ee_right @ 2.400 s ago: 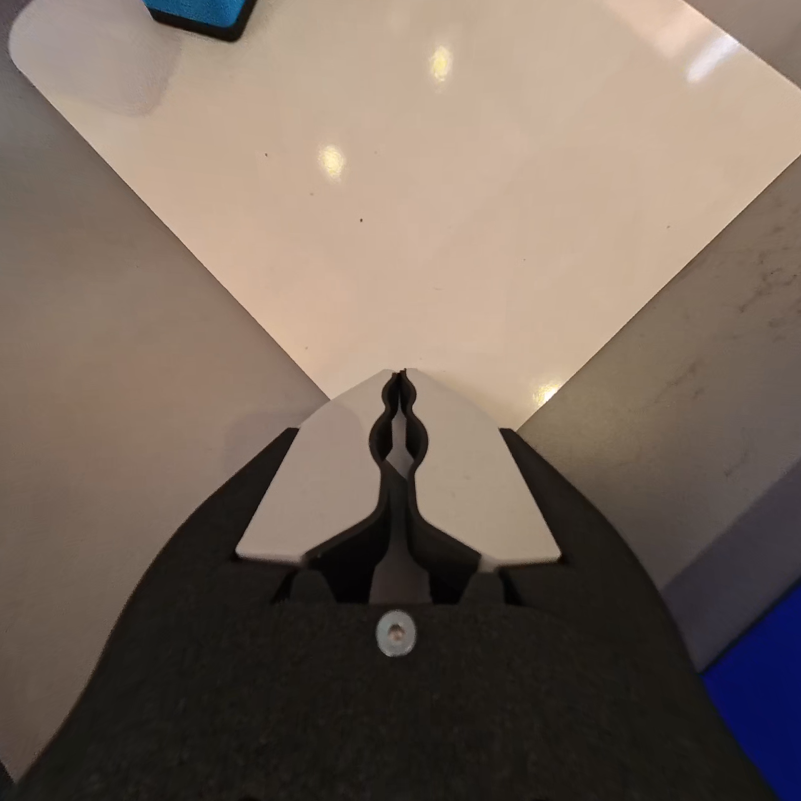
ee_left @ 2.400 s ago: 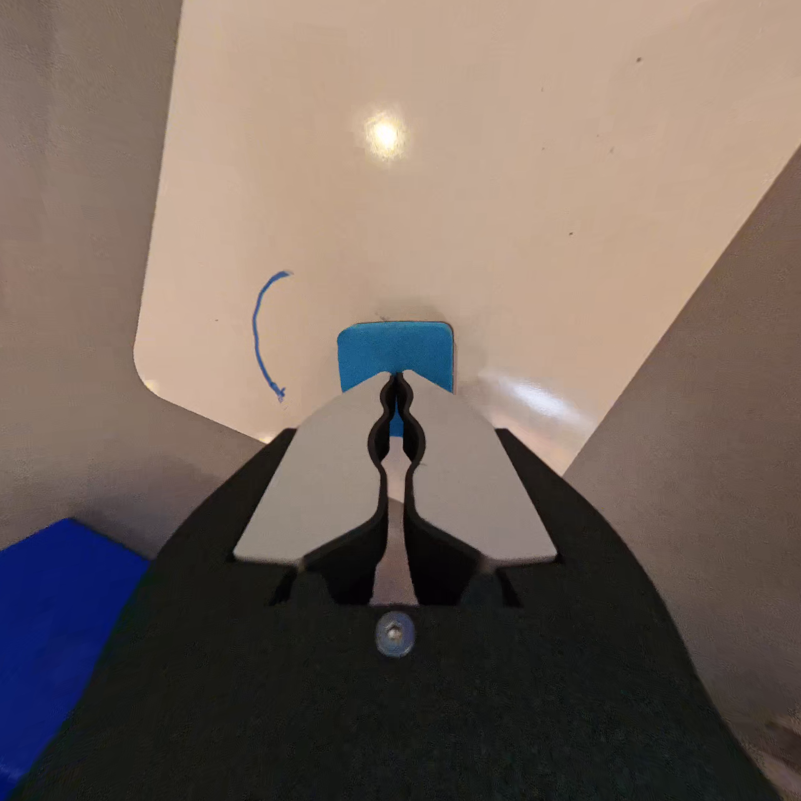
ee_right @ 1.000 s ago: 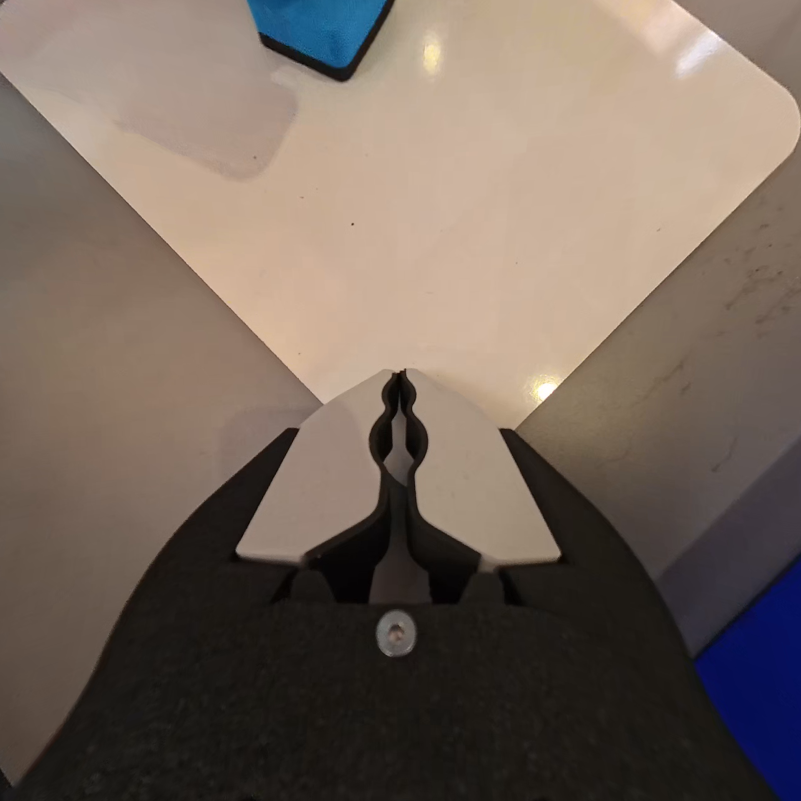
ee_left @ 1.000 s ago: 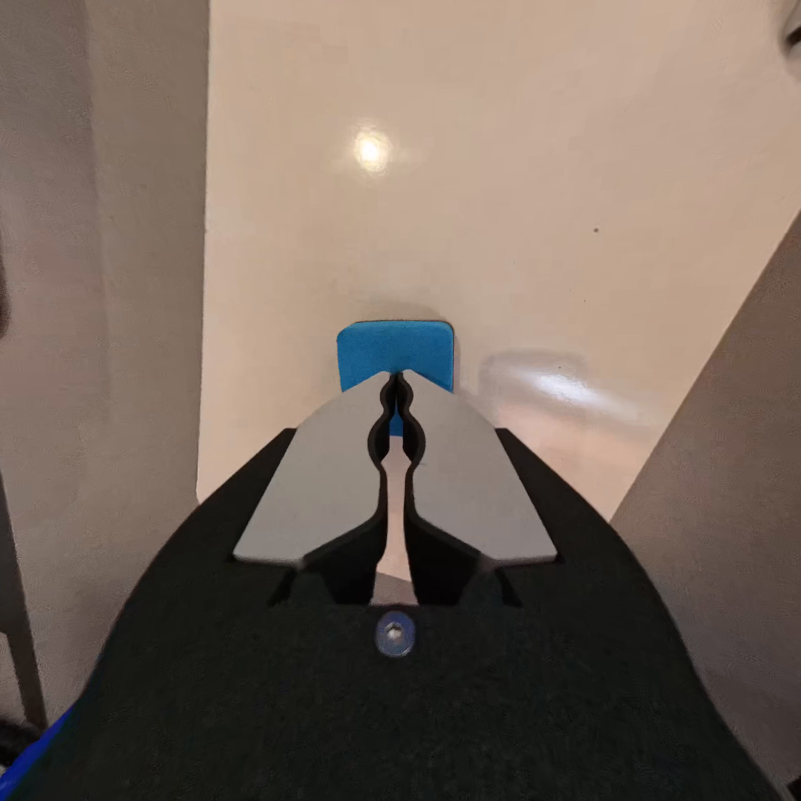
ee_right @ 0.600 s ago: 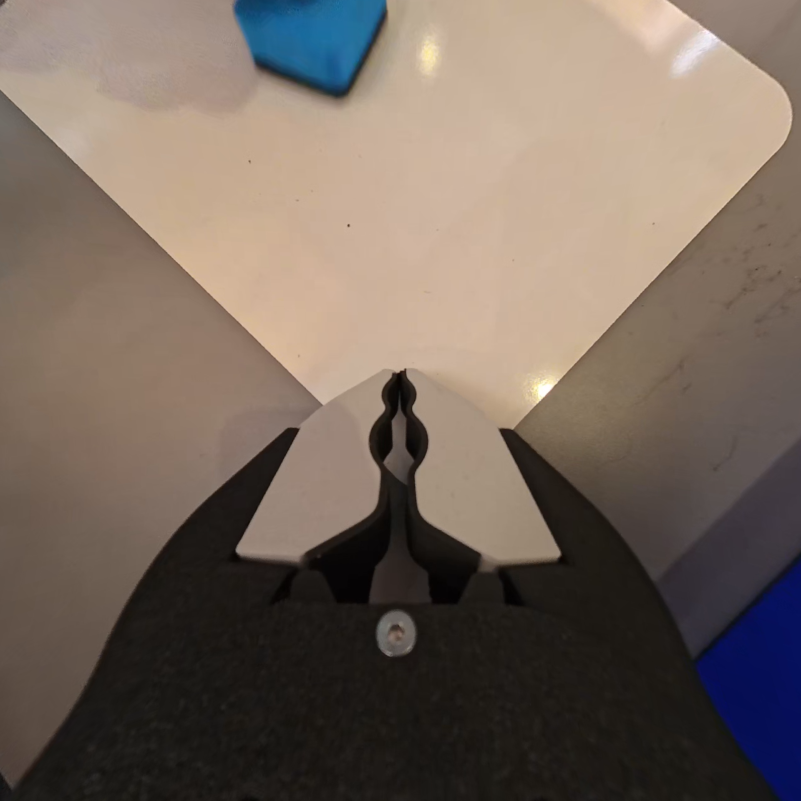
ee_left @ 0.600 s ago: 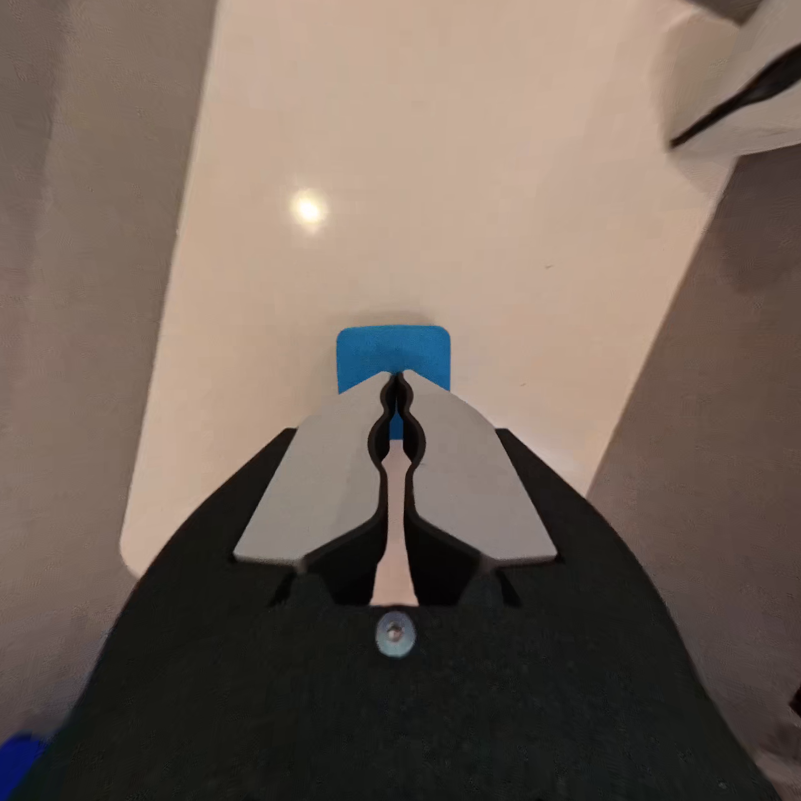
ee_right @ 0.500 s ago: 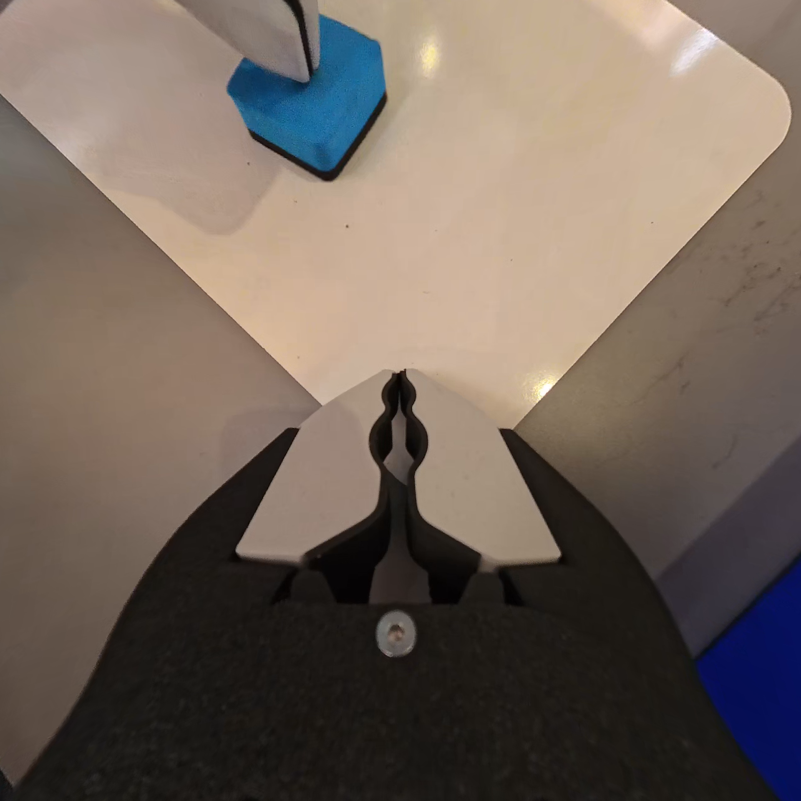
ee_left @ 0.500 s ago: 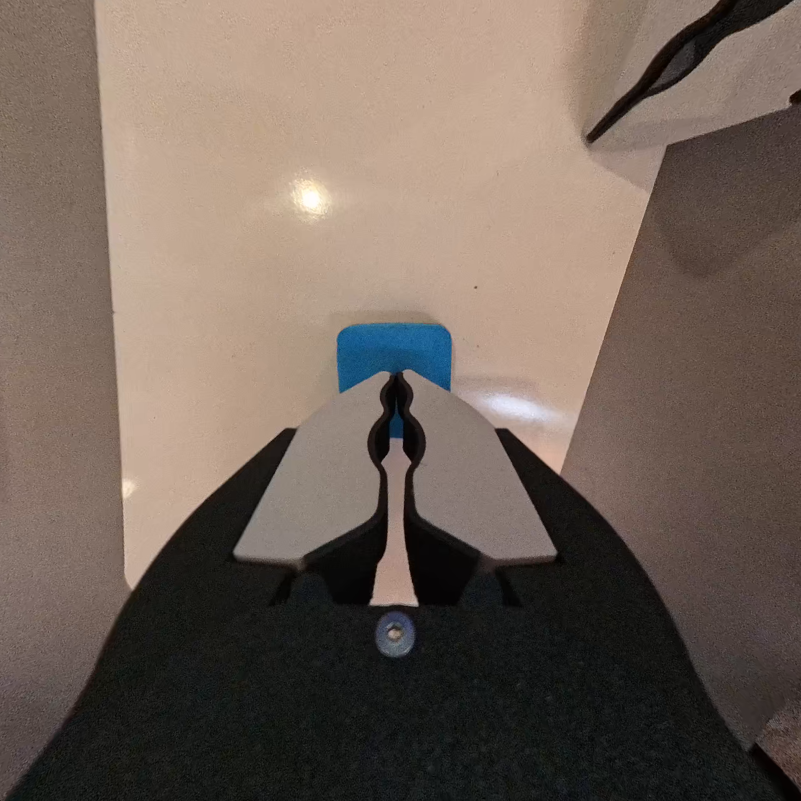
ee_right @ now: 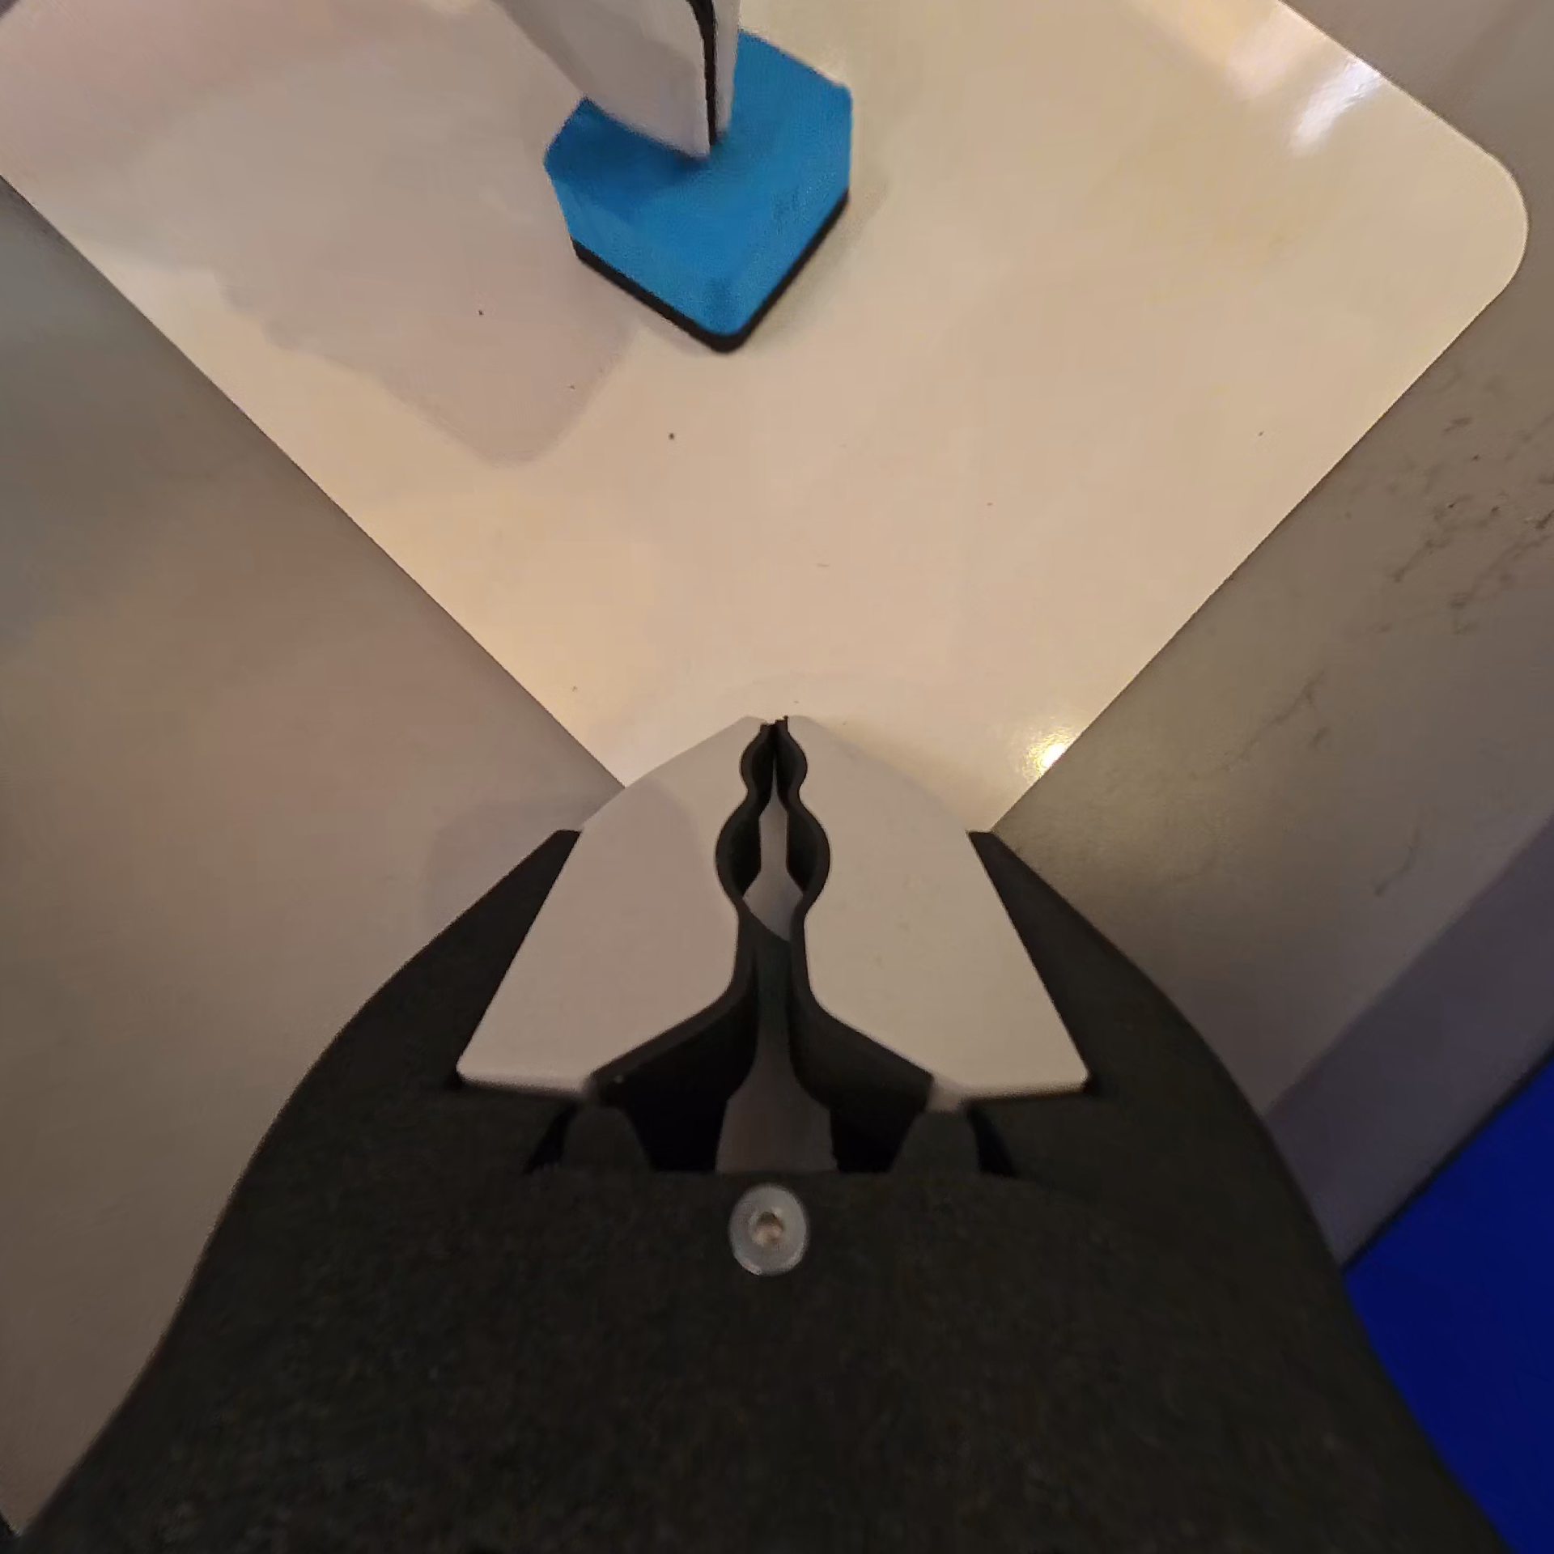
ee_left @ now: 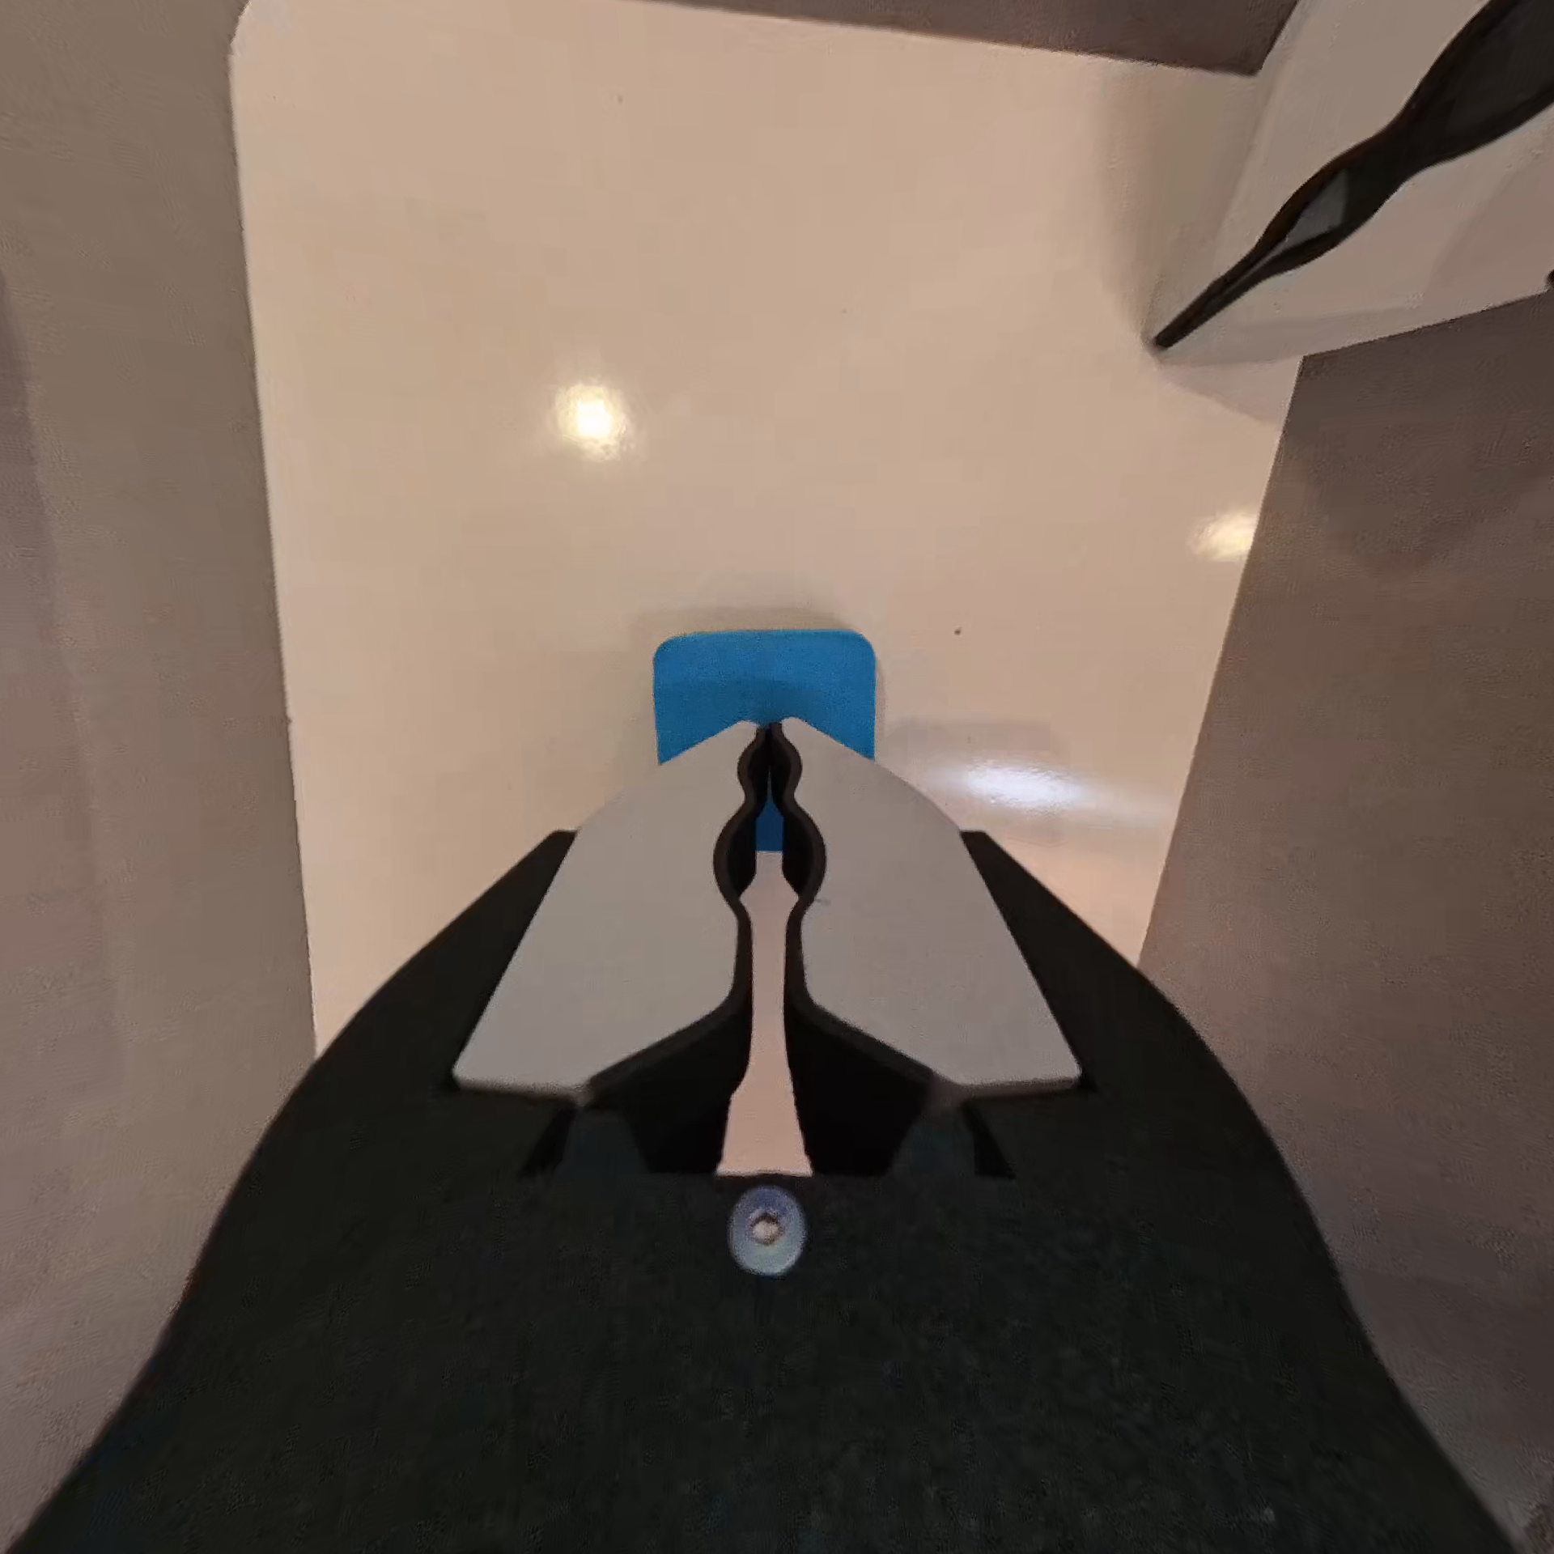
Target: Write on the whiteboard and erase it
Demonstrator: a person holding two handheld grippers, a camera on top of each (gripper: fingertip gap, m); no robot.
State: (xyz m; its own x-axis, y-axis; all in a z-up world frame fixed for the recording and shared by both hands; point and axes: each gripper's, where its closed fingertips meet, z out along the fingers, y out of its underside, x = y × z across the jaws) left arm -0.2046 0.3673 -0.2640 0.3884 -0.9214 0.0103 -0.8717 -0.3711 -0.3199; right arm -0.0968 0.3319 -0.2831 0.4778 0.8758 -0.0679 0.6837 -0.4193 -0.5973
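A white whiteboard [ee_left: 673,294] lies flat on a grey table; no marks show on it. My left gripper [ee_left: 769,727] is shut, and its tips bear down on the top of a blue eraser [ee_left: 761,681] with a black base that rests on the board. The right wrist view shows the same eraser [ee_right: 715,244] under the left gripper's fingers [ee_right: 656,76]. My right gripper [ee_right: 774,721] is shut and empty at the near corner of the whiteboard [ee_right: 1009,420]. It also shows at the top right of the left wrist view [ee_left: 1387,193].
The grey table [ee_right: 210,673] surrounds the board on all sides. A bright blue object [ee_right: 1472,1244] sits off the table edge at the lower right of the right wrist view.
The blue curved mark seen 2.4 s ago is gone. My left gripper has slid the eraser across the board toward the right gripper. The right gripper has stayed at its corner.
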